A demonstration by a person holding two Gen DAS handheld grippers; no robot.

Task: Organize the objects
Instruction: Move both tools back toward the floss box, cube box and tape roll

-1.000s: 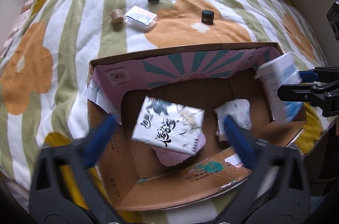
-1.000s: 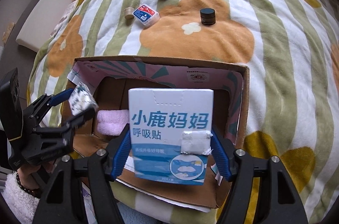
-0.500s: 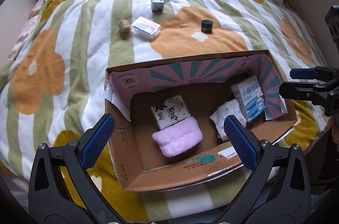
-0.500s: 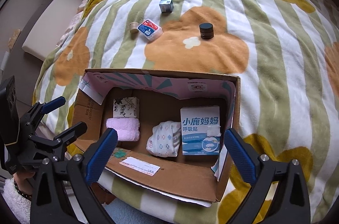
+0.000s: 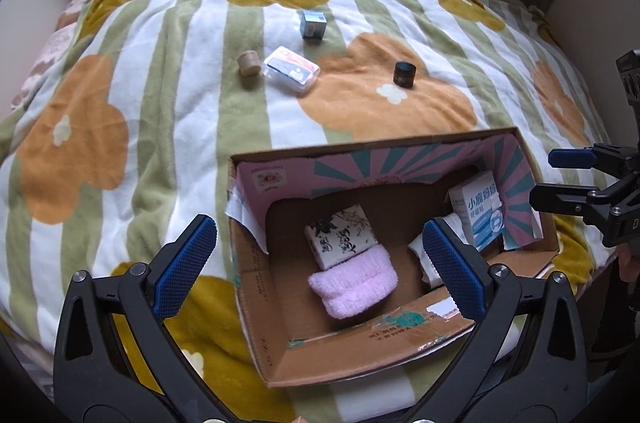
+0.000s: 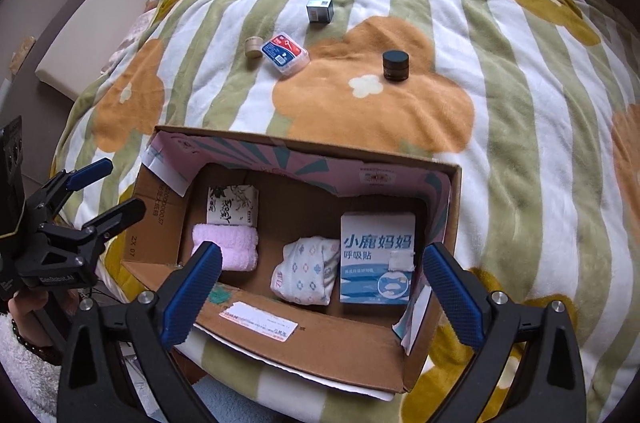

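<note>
Cardboard box [image 6: 256, 327] on a flowered blanket [image 6: 520, 127], both grippers hanging empty above its near rim.

The left gripper [image 5: 320, 267] has its jaws spread wide with nothing between the pads, and so does the right gripper [image 6: 320, 297]. Inside the box, a black-and-white printed pack [image 6: 232, 205] lies against the back left with a pink towel [image 6: 226, 249] touching its near side; a patterned white bundle [image 6: 306, 271] sits mid-floor, just beside a blue-and-white carton [image 6: 376, 257] standing upright by the right wall. Out on the blanket beyond the box lie a small grey box [image 6: 320, 9], a tan spool [image 6: 252, 46], a clear flat case [image 6: 285, 52] just beside the spool, and a dark jar [image 6: 396, 65] well apart to the right.
</note>
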